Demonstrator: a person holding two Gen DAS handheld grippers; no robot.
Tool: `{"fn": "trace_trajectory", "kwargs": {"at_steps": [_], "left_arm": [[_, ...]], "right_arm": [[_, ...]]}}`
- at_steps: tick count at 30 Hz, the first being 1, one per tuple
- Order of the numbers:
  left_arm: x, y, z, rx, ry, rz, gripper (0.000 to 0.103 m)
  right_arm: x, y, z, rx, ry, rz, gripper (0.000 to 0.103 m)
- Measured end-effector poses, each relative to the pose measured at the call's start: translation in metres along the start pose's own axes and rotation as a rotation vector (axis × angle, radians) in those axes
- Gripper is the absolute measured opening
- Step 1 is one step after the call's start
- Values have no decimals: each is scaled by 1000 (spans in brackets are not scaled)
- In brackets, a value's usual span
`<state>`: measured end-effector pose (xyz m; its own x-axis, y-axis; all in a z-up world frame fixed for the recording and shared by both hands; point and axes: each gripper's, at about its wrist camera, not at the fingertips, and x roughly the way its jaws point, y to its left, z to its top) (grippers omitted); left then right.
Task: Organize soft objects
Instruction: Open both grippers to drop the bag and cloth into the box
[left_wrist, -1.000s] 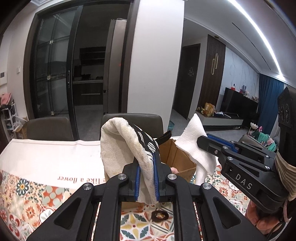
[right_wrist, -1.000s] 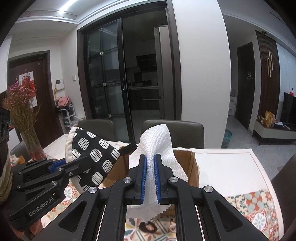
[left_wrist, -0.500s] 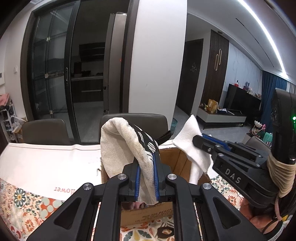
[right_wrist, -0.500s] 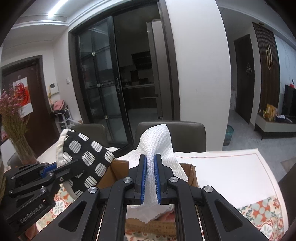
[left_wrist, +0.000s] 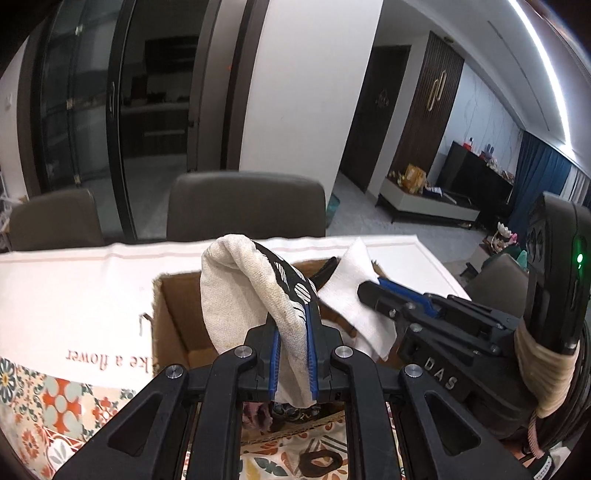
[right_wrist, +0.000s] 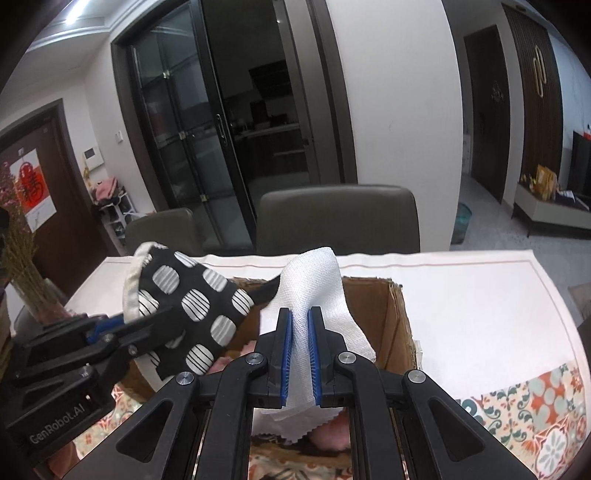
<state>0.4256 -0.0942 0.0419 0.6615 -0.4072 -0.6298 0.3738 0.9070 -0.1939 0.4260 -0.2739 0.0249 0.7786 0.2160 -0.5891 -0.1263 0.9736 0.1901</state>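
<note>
My left gripper (left_wrist: 291, 332) is shut on an oven mitt (left_wrist: 240, 291), beige inside and black with white striped dots outside (right_wrist: 192, 306). My right gripper (right_wrist: 300, 328) is shut on a white cloth (right_wrist: 314, 280), also seen in the left wrist view (left_wrist: 351, 295). Both are held over the open cardboard box (left_wrist: 170, 314) (right_wrist: 391, 314) on the table. Pink soft items lie inside the box (right_wrist: 332, 435), mostly hidden by the grippers.
The table carries a white runner with text (left_wrist: 74, 302) over a patterned floral cloth (right_wrist: 535, 417). Two dark chairs (left_wrist: 243, 206) stand behind the table. A vase of dried flowers (right_wrist: 22, 266) is at the far left.
Both grippers moved forward and lower over the box with their cloths still held; the box now sits directly beneath them and appears larger.
</note>
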Motion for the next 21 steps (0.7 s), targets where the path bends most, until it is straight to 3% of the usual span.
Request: {"fn": "trace_trajectory", "kwargs": {"at_steps": [6,9,11,13,17,21], "left_arm": [[21,-4,-6,8,99,-6,14],[27,-6,-11,16,129,11,20],[28,-7,-11,13,136,15,37],[26,-7,-11,14,127,26,47],[19,-8,-12,28,109,46,49],[6,-8,-13,31,69,113,55]], "right_arm": [[20,-6,-4,-4,86,2,11],[27,-10,-9,-1,129,4,15],[28,-15,-9,17,139,3,25],[26,-18,-9,25,131,3,41],[13,-21,-4,29,93,-45,47],[-4,-21,-2,37,61,-112,53]]}}
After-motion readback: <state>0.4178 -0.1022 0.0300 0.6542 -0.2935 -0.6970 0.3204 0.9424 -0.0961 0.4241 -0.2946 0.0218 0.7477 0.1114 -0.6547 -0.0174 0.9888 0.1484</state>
